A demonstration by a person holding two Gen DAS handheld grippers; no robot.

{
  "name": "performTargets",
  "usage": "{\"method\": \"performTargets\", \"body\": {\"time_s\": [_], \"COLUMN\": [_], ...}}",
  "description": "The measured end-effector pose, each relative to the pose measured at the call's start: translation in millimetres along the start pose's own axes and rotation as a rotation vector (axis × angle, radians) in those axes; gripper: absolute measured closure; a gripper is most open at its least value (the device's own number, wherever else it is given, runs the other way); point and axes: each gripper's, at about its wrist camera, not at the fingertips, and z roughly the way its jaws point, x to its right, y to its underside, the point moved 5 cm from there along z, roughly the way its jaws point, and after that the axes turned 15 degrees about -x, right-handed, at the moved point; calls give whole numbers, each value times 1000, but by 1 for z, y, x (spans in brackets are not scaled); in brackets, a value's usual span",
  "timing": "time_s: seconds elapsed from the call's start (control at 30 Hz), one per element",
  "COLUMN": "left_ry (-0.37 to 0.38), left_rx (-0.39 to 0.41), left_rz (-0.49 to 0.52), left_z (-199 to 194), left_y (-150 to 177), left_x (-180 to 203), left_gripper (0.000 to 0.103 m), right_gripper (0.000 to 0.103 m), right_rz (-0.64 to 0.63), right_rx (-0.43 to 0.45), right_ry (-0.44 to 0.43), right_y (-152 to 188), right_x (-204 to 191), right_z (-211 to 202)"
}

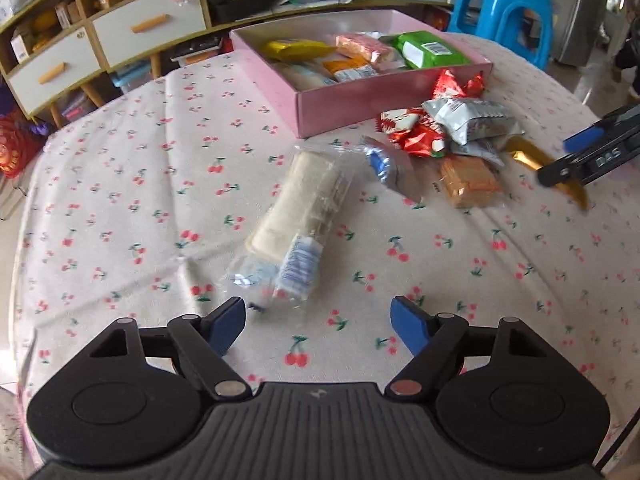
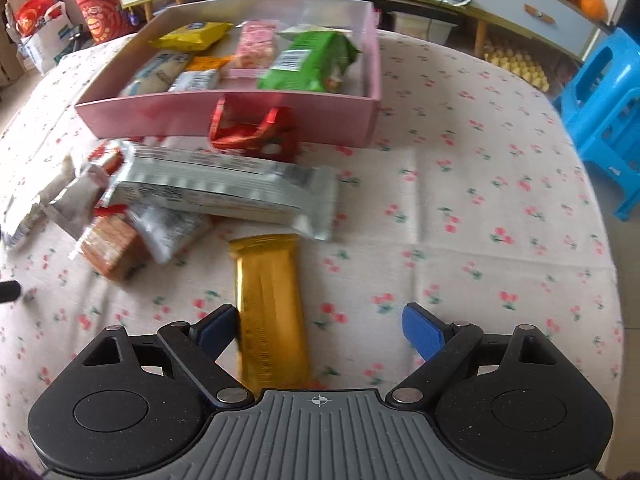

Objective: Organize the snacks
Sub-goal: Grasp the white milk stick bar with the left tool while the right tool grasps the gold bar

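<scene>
You are working over a cherry-print cloth [image 1: 120,184]; drawers [image 1: 148,26] and a blue stool [image 1: 504,12] are standing behind. The pink box [image 1: 340,100] is holding a green pack [image 1: 428,50] and a yellow pack [image 1: 296,49]. Left gripper [image 1: 318,316] is gaping wide before a clear pack [image 1: 296,208]. Right gripper [image 2: 320,326] is gaping wide around a gold bar [image 2: 270,312].

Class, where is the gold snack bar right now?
In the right wrist view, the gold bar lies on the tablecloth between the open right gripper's fingers, nearer its left finger, just below the silver packet.

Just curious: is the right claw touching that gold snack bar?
Touching. In the right wrist view, the open right gripper has its left finger against the gold bar.
</scene>
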Motion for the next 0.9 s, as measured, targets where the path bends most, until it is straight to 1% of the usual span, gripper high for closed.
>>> {"method": "performTargets", "body": {"time_s": [0.13, 0.23, 0.3, 0.33, 0.4, 0.43, 0.47, 0.6, 0.67, 0.7, 0.77, 0.8, 0.83, 0.9], "left_ry": [-25, -66, -95, -109, -132, -138, -135, -103, -93, -87, -69, -59, -46, -27], "left_rx": [20, 48, 66, 70, 65, 68, 75, 68, 56, 50, 37, 31, 24, 6], "left_rz": [-76, -89, -78, -70, -56, -56, -59, -99, -121, -132, -158, -173, -189, -226], "left_z": [0, 2, 4, 6, 11, 12, 12, 12, 14, 14, 14, 13, 13, 12], "left_y": [-9, -21, -27, -30, -35, -36, -38, -43, -44, -44, -43, -43, -43, -42], "left_x": [-11, -11, -7, -4, 0, 0, 1, 0, 0, 0, -1, -1, -1, -1], "left_gripper": [19, 19, 22, 25, 28, 27, 28, 37, 37, 39, 44, 49, 54, 59], "right_gripper": [12, 12, 12, 12, 12, 12, 12, 13, 14, 15, 22, 25, 29, 38], "right_rz": [-11, -22, -33, -40, -51, -57, -63, -80, -78, -78, -78, -82, -88, -100], "right_rx": [-3, -7, -11, -14, -18, -17, -16, -12, -10, -8, -4, -3, 0, 5], "right_ry": [6, -16, -31, -36, -40, -42, -44, -49, -51, -53, -57, -58, -61, -64], "right_y": [4, 5, 4, 4, 4, 4, 4, 6, 6, 6, 7, 8, 8, 9], "right_x": [5, 3, 0, -2, -5, -6, -7, -9, -8, -8, -9, -10, -11, -13], "right_z": [-2, -2, -2, -1, -1, -1, -1, -1, -2, -2, -3, -5, -6, -7]}}
